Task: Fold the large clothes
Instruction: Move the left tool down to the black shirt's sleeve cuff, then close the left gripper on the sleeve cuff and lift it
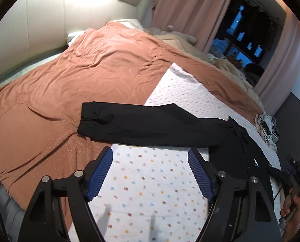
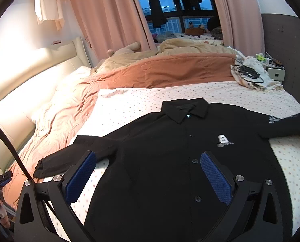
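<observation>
A black button-up shirt (image 2: 160, 161) with a collar and a white chest logo lies front up, spread flat on a dotted white sheet (image 2: 129, 102) on the bed. Its left sleeve (image 1: 141, 123) stretches out sideways, the cuff resting on the orange duvet (image 1: 79, 74). My left gripper (image 1: 150, 161) is open and empty, hovering over the sheet just short of that sleeve. My right gripper (image 2: 147, 167) is open and empty above the shirt's lower front, near the button placket.
The orange duvet (image 2: 160, 70) covers the far half of the bed, with a beige blanket (image 2: 180, 48) beyond. A pile of cloth, cables and a charger (image 2: 252, 74) sits at the far right corner. Pink curtains (image 2: 109, 16) and a padded headboard (image 2: 28, 76) border the bed.
</observation>
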A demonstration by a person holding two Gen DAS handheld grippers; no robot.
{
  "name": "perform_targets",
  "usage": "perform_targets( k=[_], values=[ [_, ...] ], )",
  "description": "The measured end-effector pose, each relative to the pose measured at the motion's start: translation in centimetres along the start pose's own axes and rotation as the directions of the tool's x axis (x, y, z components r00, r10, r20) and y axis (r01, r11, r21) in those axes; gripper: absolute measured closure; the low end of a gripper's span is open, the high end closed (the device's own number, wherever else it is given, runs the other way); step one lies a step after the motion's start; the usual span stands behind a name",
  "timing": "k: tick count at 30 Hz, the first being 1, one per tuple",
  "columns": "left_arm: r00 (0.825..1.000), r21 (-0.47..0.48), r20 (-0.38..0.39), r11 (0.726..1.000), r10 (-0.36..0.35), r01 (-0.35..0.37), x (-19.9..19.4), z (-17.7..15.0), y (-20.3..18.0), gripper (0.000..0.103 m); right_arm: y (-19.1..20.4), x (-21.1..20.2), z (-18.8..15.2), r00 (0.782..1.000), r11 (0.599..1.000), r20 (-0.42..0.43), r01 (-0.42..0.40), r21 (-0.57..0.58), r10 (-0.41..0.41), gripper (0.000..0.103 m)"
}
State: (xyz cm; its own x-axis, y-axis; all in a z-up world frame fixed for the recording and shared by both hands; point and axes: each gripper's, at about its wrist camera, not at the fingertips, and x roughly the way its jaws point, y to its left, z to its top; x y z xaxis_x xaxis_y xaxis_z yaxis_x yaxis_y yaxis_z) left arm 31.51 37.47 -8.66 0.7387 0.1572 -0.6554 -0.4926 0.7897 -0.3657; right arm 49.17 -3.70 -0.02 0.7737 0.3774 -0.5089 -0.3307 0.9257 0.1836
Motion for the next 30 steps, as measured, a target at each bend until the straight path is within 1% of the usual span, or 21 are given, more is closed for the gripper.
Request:
perform_targets(
  k=[2, 7, 9, 11, 12, 13, 14, 15, 17, 18, 20, 21, 23, 24, 25, 27, 28, 29, 30],
  values=[
    [1.0, -0.031, -0.015, 0.999, 0.025, -0.025, 1.5, 0.8, 1.4, 0.026, 0.3, 1.4, 0.5, 1.0, 1.0, -0.005, 0.013, -0.022, -0.013, 0.008],
    [0.997, -0.073, -0.046, 0.995, 0.068, -0.072, 4.0, 2.0, 4.1, 0.026, 1.1, 4.5, 2.1, 0.999, 0.999, -0.036, 0.004, -0.047, -0.005, 0.009],
    [0.995, -0.086, -0.059, 0.992, 0.086, -0.091, 5.0, 2.5, 5.0, 0.026, 1.6, 5.8, 2.5, 0.999, 0.998, -0.046, 0.002, -0.061, -0.005, 0.012],
    [0.992, -0.096, -0.074, 0.989, 0.102, -0.109, 6.3, 3.0, 6.1, 0.026, 2.4, 7.1, 2.8, 0.998, 0.997, -0.063, 0.0, -0.078, -0.005, 0.021],
    [0.99, -0.098, -0.082, 0.988, 0.111, -0.119, 7.1, 3.2, 6.6, 0.026, 2.6, 7.8, 3.0, 0.997, 0.997, -0.077, -0.006, -0.083, 0.0, 0.024],
    [0.987, -0.098, -0.097, 0.986, 0.125, -0.134, 7.8, 3.4, 7.1, 0.032, 2.8, 8.7, 3.1, 0.996, 0.996, -0.093, -0.017, -0.089, 0.009, 0.028],
    [0.984, -0.099, -0.115, 0.985, 0.133, -0.145, 8.8, 3.6, 7.6, 0.034, 2.9, 9.7, 3.5, 0.994, 0.996, -0.105, -0.021, -0.092, 0.011, 0.031],
    [0.982, -0.101, -0.131, 0.983, 0.139, -0.153, 9.6, 3.7, 8.0, 0.037, 3.0, 10.6, 3.7, 0.993, 0.995, -0.118, -0.023, -0.097, 0.012, 0.033],
    [0.974, -0.089, -0.153, 0.98, 0.164, -0.179, 11.1, 3.8, 8.8, 0.038, 3.4, 12.5, 4.0, 0.989, 0.993, -0.144, -0.03, -0.112, 0.014, 0.039],
    [0.969, -0.076, -0.162, 0.977, 0.184, -0.198, 11.9, 3.8, 9.2, 0.038, 3.5, 13.4, 4.3, 0.987, 0.993, -0.158, -0.033, -0.118, 0.014, 0.041],
    [0.958, -0.055, -0.185, 0.971, 0.22, -0.234, 13.4, 3.8, 9.8, 0.038, 3.9, 15.5, 4.6, 0.982, 0.992, -0.19, -0.042, -0.123, 0.018, 0.049],
    [0.952, -0.051, -0.196, 0.968, 0.233, -0.248, 14.1, 3.8, 10.2, 0.038, 3.9, 16.6, 4.7, 0.978, 0.991, -0.208, -0.049, -0.124, 0.023, 0.051],
    [0.936, -0.037, -0.218, 0.956, 0.276, -0.29, 15.3, 3.7, 10.7, 0.038, 3.9, 18.6, 5.1, 0.971, 0.991, -0.236, -0.061, -0.121, 0.031, 0.055],
    [0.932, -0.027, -0.226, 0.954, 0.285, -0.298, 15.8, 3.6, 10.8, 0.04, 3.9, 19.5, 5.2, 0.968, 0.99, -0.249, -0.073, -0.117, 0.042, 0.057],
    [0.927, -0.009, -0.238, 0.954, 0.29, -0.301, 16.4, 3.5, 10.8, 0.047, 3.6, 20.2, 5.3, 0.965, 0.99, -0.258, -0.08, -0.113, 0.048, 0.059],
    [0.917, 0.031, -0.243, 0.947, 0.317, -0.319, 16.9, 3.4, 10.4, 0.05, 3.5, 21.7, 5.6, 0.96, 0.991, -0.271, -0.102, -0.092, 0.073, 0.061],
    [0.912, 0.059, -0.234, 0.941, 0.337, -0.332, 16.9, 3.5, 10.1, 0.056, 3.4, 22.4, 5.8, 0.956, 0.99, -0.28, -0.114, -0.079, 0.088, 0.064],
    [0.905, 0.086, -0.227, 0.933, 0.36, -0.35, 16.9, 3.5, 9.7, 0.06, 3.2, 23.1, 5.9, 0.953, 0.99, -0.286, -0.123, -0.07, 0.098, 0.071],
    [0.897, 0.114, -0.219, 0.924, 0.383, -0.366, 16.9, 3.7, 9.4, 0.069, 3.0, 23.7, 5.9, 0.948, 0.989, -0.297, -0.133, -0.058, 0.11, 0.074]
  ],
)
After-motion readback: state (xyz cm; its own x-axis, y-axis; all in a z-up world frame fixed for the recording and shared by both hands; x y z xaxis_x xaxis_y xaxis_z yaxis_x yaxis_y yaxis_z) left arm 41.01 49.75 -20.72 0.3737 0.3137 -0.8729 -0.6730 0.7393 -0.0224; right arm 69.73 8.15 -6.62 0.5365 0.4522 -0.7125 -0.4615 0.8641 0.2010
